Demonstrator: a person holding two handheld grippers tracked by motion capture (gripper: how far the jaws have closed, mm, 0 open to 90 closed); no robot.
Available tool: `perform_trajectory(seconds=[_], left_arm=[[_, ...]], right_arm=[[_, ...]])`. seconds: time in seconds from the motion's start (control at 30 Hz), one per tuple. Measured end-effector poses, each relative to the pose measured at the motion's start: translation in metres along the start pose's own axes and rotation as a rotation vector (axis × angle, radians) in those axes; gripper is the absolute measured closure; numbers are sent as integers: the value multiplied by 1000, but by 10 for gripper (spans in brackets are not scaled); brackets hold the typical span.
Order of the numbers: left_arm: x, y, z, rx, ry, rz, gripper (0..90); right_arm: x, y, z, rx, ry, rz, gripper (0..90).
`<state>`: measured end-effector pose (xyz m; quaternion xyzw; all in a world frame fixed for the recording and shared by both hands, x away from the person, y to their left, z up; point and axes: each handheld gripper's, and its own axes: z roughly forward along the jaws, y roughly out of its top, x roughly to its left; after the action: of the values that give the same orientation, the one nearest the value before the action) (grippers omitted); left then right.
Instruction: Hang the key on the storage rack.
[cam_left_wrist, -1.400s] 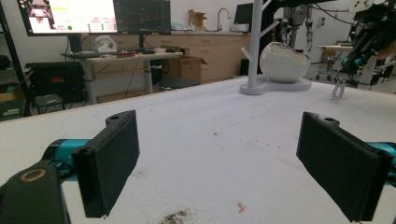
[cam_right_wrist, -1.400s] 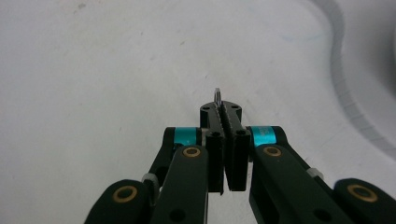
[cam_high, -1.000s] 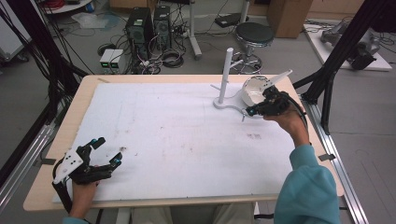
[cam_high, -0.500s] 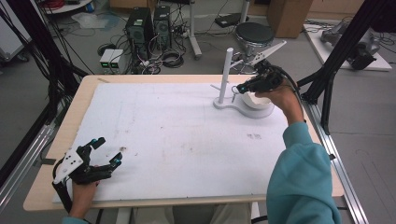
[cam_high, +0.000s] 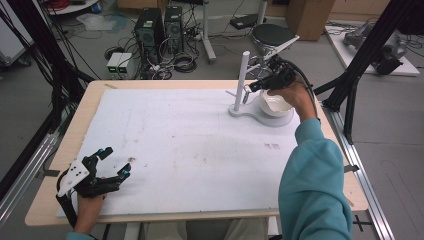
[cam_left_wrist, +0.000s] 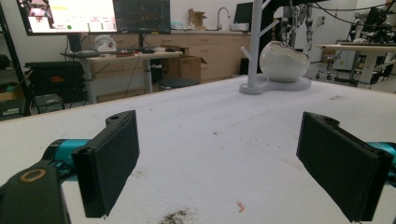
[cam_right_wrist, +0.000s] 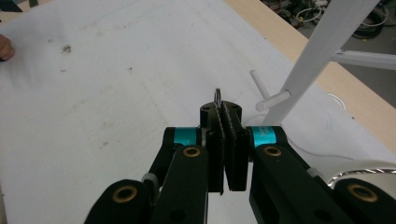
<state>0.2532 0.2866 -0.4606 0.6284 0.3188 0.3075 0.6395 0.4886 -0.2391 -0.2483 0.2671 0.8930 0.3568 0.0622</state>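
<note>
A white peg stand (cam_high: 242, 75) rises at the table's far right, with a white bowl (cam_high: 274, 104) on its base. My right gripper (cam_high: 253, 87) hovers just right of the post, shut on a small metal ring (cam_high: 246, 96) that hangs below its tips. In the right gripper view the ring (cam_right_wrist: 217, 96) pokes out beyond the shut jaws of my right gripper (cam_right_wrist: 226, 116), close to a short peg (cam_right_wrist: 273, 100) on the slanting post (cam_right_wrist: 322, 51). Near the front left corner, my left gripper (cam_high: 116, 161) rests low and open, holding nothing.
The white mat (cam_high: 190, 145) covers most of the wooden table (cam_high: 82, 120), with a few dark specks near the left gripper. In the left gripper view the stand and bowl (cam_left_wrist: 283, 60) sit far across the mat. Black frame bars (cam_high: 360, 60) stand at the right.
My right gripper has lifted away from the bowl and moved left and farther back, up beside the stand's post, still shut on the ring. The left gripper has not moved.
</note>
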Motion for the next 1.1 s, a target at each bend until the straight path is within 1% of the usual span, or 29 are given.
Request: perform_trajectory(seconds=[0.03,0.07,0.1,0.33,0.4,0.53,0.6,0.63,0.67,0.7,0.73,0.8,0.83,0.87,0.93,0.97,1.1], left_arm=[[0,0,0,-2,0,0,136],[0,0,0,-2,0,0,136],[0,0,0,-2,1,1,136],[0,0,0,-2,2,1,136],[0,0,0,-1,1,1,136],[0,0,0,-1,1,0,136],[0,0,0,-2,1,0,136],[0,0,0,-1,2,1,136],[0,0,0,-1,1,0,137],[0,0,0,-1,1,0,137],[0,0,0,-1,1,0,136],[0,0,0,-2,2,0,136],[0,0,0,-1,2,2,136],[0,0,0,-1,1,1,136],[0,0,0,-1,1,0,136],[0,0,0,-1,2,1,136],[0,0,0,0,1,3,136]], right_arm=[[-1,1,2,0,-4,-5,890],[-2,1,5,-1,3,-5,890],[-3,2,9,15,0,-5,890],[-9,2,17,22,-4,3,890],[-12,1,20,24,-14,6,890],[-16,0,22,30,-19,18,889],[-17,0,23,30,-17,12,889],[-18,0,24,34,-28,8,889],[-19,-1,25,35,-18,18,889],[-19,-1,25,35,-18,18,889],[-20,-2,26,38,-28,14,889],[-21,-2,27,36,-26,18,889],[-22,-2,27,35,-35,14,889],[-24,-2,27,30,-33,21,889],[-25,-3,28,29,-37,20,889],[-25,-3,28,29,-36,30,889],[-27,-5,31,29,-44,27,889]])
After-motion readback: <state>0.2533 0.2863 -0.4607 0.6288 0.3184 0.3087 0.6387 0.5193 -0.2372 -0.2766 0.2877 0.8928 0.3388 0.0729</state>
